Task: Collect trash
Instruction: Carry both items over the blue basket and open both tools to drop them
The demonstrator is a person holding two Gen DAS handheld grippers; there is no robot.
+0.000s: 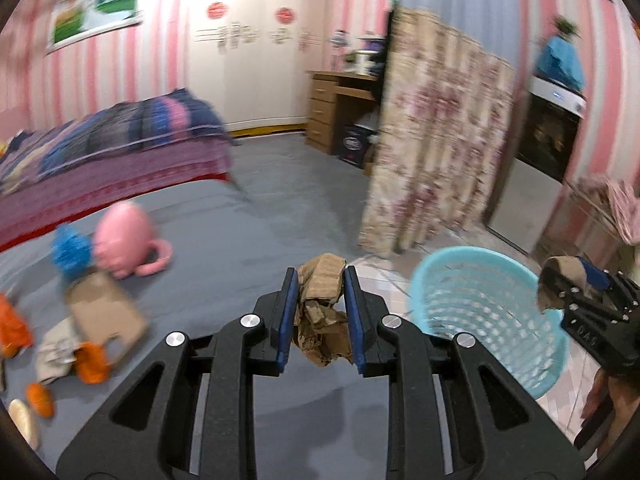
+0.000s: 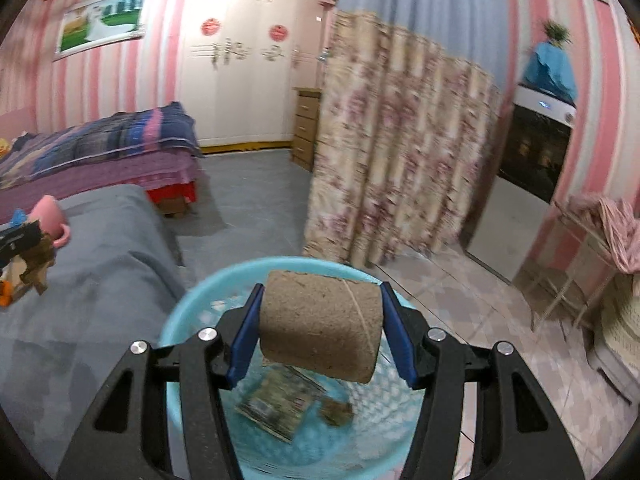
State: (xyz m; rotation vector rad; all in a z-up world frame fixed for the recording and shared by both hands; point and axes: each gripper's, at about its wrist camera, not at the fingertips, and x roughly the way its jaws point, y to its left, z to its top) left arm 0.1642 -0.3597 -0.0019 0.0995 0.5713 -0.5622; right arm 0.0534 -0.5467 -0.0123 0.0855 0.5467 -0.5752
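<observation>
Basket (image 2: 188,312): blue, on floor by bed; wrapper + scrap already in.
R gripper (image 2: 320,330): pinching cardboard roll (image 2: 320,324) over basket.
L gripper (image 1: 320,312): clamped on crumpled cardboard (image 1: 322,308), nearing basket.
Left: more scraps (image 1: 104,312) on bed (image 1: 240,240).

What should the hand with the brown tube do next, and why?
Probably open the right gripper and let the tube fall. It hangs right over the open blue basket, where other scraps already lie, so it should land inside. The left gripper, clamped on crumpled cardboard, is beside the basket, not over it, so it goes after.
</observation>
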